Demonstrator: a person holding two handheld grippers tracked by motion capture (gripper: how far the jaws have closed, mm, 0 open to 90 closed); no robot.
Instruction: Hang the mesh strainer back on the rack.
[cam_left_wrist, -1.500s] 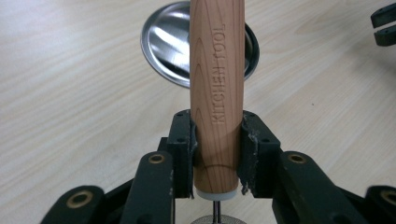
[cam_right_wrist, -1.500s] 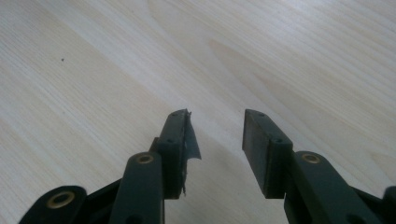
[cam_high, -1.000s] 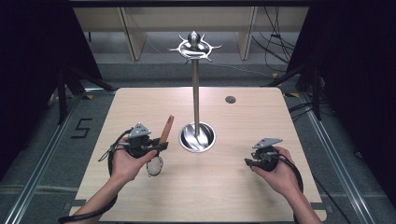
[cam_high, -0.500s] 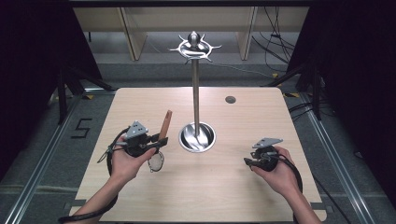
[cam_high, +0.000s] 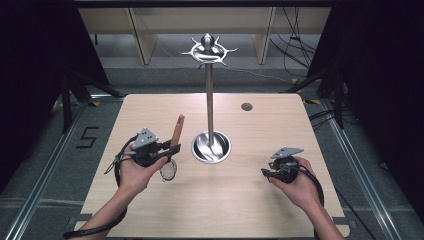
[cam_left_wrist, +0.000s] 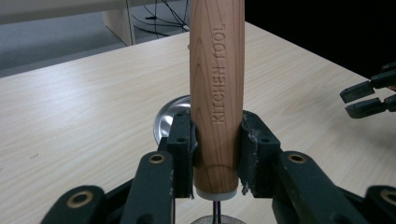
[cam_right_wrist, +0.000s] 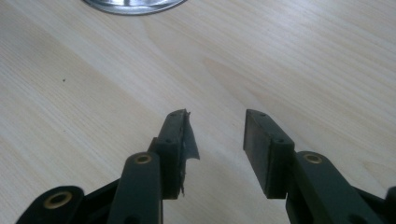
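1. Left gripper (cam_high: 172, 148), left of centre in the high view: jaws clamped on a wooden handle (cam_left_wrist: 217, 93) marked "KITCHEN TOOL".
2. Handle tilts up and away. A round mesh head (cam_high: 169, 171) hangs below it, probably a strainer; too small to be sure.
3. Right gripper (cam_high: 266, 172), lower right: jaws apart, nothing between them, bare table (cam_right_wrist: 289, 60) underneath.
4. Stand (cam_high: 210, 100) at centre, its steel base (cam_high: 211, 147) just right of the handle.
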